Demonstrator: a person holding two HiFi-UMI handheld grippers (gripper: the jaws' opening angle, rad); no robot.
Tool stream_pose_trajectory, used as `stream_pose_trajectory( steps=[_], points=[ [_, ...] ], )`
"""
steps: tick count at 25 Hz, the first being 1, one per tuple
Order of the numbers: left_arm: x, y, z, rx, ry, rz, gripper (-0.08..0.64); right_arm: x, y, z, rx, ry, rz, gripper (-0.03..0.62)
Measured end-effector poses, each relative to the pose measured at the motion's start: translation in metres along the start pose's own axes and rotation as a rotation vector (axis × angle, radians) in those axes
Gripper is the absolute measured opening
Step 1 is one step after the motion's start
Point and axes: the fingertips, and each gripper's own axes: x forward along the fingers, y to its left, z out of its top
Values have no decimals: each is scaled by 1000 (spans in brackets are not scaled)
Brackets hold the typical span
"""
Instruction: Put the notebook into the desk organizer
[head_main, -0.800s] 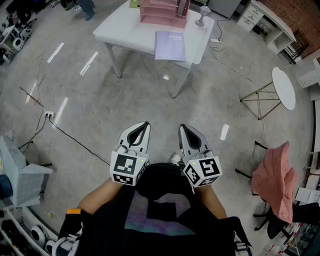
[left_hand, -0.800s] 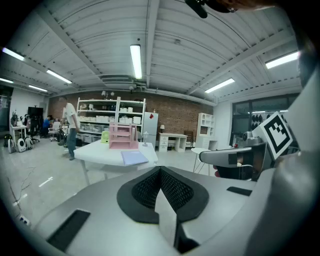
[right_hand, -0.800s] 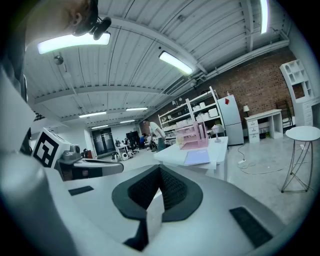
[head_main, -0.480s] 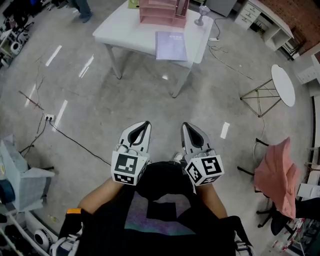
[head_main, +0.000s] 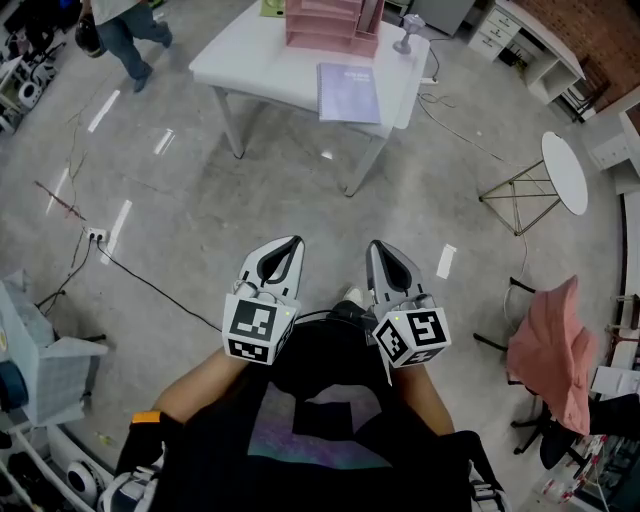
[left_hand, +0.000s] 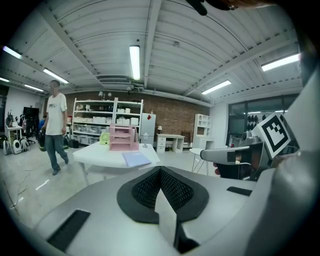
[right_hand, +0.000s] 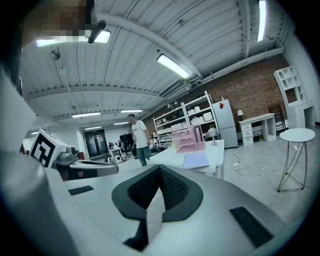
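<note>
The top edge of the head view cuts off the pink desk organizer (head_main: 325, 25) and the counter (head_main: 260, 60) beyond it. Left of the desk organizer, a passer-by (head_main: 135, 40) loses the upper body to that edge. Just in front of the desk organizer, the print on the notebook (head_main: 348, 92) is too small to read.

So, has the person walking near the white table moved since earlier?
Yes: in the head view the walking person has gone left, farther from the white table's left corner.
</note>
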Motion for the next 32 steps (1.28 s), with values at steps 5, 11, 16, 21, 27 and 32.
stream_pose_trajectory(
  steps=[5,11,16,21,27,32],
  points=[
    [21,15,13,5,-17,13,8,24,-16,11,-9,-17,-6,15],
    [67,41,31,2,-28,51,8,77,-47,25,-27,-21,13,15],
    [119,57,50,-12,-20,79,8,123,-88,42,-35,-6,20,15],
    [174,74,70,-40,-8,117,8,167,-132,57,-29,21,41,15],
    [235,90,91,-125,14,141,8,212,-180,74,-40,45,93,15],
    [277,102,105,-142,30,166,9,249,-215,85,-65,52,117,15]
  ],
)
